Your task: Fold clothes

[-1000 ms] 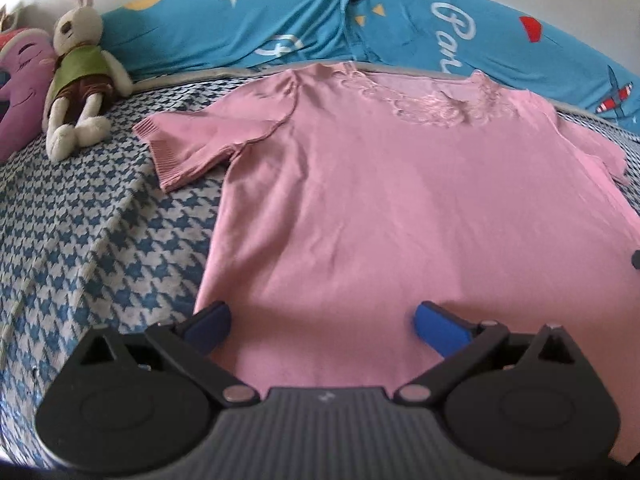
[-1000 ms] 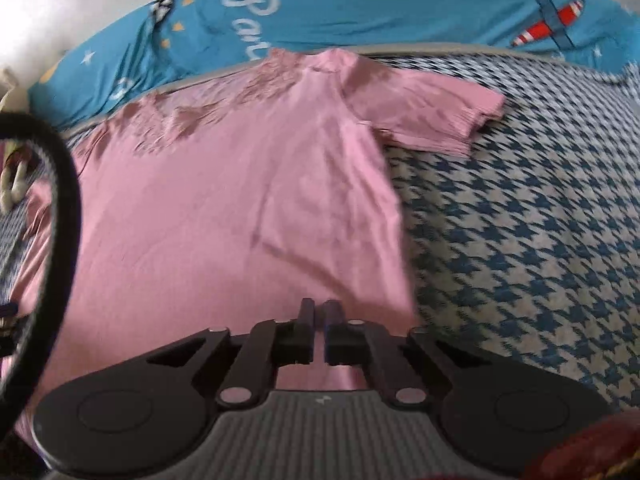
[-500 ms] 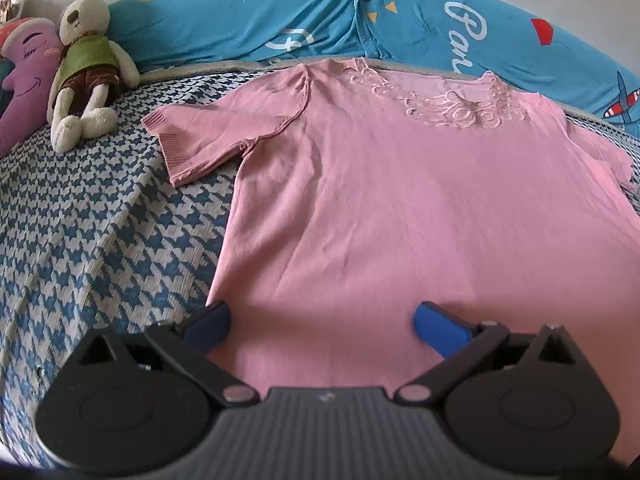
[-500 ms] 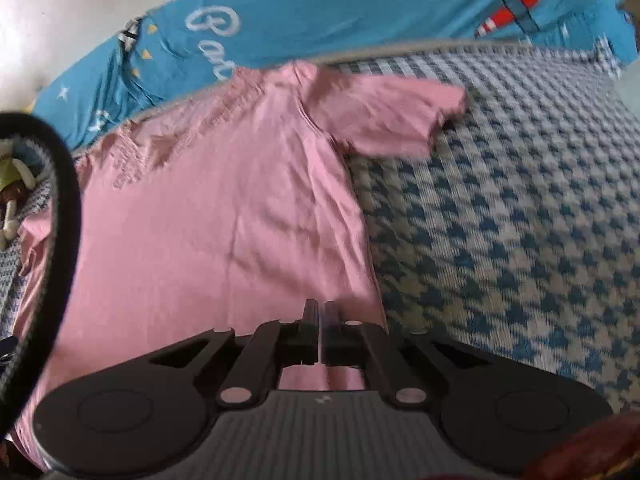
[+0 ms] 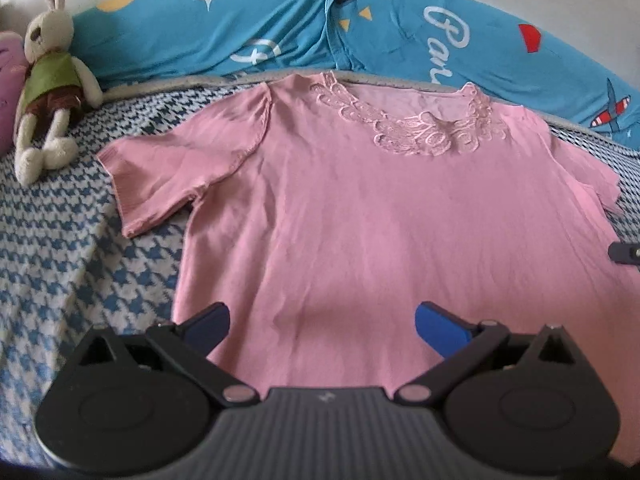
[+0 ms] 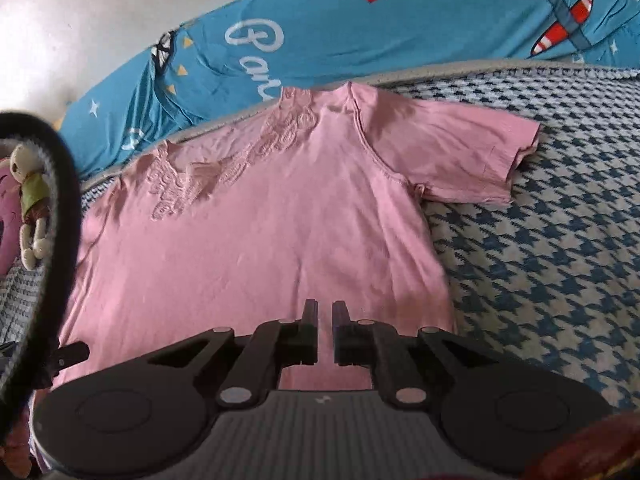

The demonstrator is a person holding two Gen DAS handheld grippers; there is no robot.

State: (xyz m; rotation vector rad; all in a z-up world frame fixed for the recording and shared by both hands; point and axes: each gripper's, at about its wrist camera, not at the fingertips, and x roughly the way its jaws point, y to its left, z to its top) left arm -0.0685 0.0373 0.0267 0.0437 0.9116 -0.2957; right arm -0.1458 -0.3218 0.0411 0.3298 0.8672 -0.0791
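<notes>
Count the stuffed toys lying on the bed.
2. A rabbit toy in a green vest lies at the bed's left edge, and a purple plush sits just left of it, cut off by the frame. More may lie out of view.

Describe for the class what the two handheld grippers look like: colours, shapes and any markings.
The left gripper has a dark grey ribbed body, two round black discs at its sides, black linkage arms with silver pivot pins, and bright blue fingers. The right gripper is built the same way, but its fingers look black. A small pale mark sits on each ribbed body. No hand or sleeve shows clearly.
</notes>
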